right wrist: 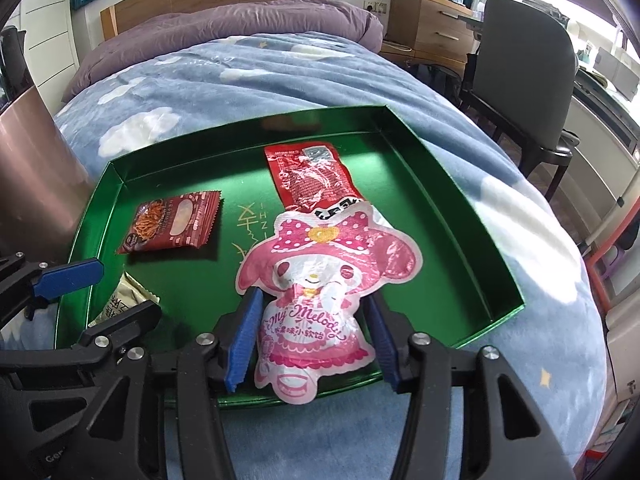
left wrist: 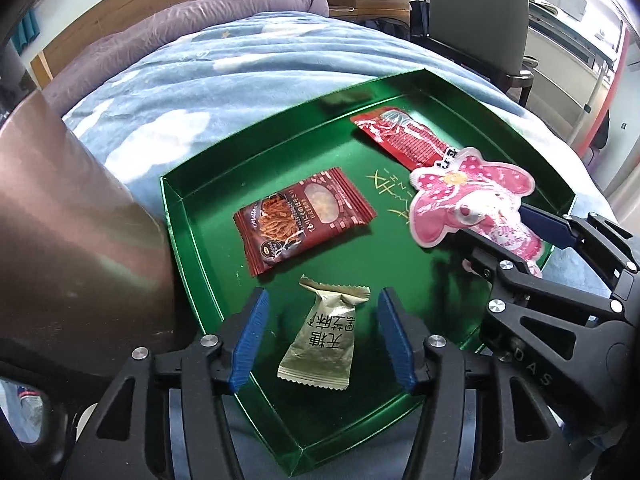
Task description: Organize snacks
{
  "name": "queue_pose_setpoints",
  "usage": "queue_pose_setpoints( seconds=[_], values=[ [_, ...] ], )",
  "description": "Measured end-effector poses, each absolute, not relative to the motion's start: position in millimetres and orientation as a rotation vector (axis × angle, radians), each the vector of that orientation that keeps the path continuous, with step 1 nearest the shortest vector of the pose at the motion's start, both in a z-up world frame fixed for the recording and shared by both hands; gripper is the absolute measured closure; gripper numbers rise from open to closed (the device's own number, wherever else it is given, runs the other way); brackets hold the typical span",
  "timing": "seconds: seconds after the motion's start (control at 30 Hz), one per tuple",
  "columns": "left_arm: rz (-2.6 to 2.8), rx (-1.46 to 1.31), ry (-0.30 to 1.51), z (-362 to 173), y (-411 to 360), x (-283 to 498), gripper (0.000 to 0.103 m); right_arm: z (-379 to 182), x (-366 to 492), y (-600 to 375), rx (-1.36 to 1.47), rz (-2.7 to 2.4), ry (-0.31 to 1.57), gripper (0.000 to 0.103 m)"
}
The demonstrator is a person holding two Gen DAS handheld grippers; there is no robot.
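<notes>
Shiny green rectangular tray (right wrist: 460,216) on bed: right gripper (right wrist: 312,340) straddling pink character-shaped candy pouch (right wrist: 320,280), left gripper (left wrist: 320,336) wide around gold foil sachet (left wrist: 320,348); slippery film risks squirting free.

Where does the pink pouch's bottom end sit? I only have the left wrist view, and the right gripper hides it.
Observer: The pink pouch hangs its bottom end past the near rim of the green tray, over the blanket.
Operator: Is the right gripper around it?
Observer: Yes. The right gripper straddles its lower half, with a pad close on each side. I cannot tell whether they squeeze.
Operator: Any room to its right?
Observer: Yes, bare tray floor up to the right wall.
</notes>
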State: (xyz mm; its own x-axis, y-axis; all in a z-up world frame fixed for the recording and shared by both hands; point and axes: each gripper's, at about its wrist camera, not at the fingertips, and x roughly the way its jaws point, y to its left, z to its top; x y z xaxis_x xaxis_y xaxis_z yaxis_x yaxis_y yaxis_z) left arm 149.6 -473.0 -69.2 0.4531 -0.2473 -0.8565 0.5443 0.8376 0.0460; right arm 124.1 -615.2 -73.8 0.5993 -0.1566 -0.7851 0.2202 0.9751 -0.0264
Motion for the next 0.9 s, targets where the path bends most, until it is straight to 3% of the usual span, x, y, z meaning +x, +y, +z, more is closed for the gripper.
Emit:
queue_pose_setpoints(
  seconds=[0.3, 0.43, 0.9],
  values=[
    [-0.495, 0.34, 0.97, -56.9, -471.2, 142.6, 0.049, -58.7, 114.7, -613.8, 0.076, -0.224, 0.886, 0.029],
    [-0.499, 0.344, 0.966, -52.2, -469.6, 137.8, 0.049, -51.3, 108.4, -615.1, 0.077, -0.228, 0.878, 0.022],
    [-0.548, 0.343, 0.937, -23.2, -451.7, 96.5, 0.049, -25.5, 71.8, -605.5, 0.094, -0.243, 0.857, 0.02]
  ],
)
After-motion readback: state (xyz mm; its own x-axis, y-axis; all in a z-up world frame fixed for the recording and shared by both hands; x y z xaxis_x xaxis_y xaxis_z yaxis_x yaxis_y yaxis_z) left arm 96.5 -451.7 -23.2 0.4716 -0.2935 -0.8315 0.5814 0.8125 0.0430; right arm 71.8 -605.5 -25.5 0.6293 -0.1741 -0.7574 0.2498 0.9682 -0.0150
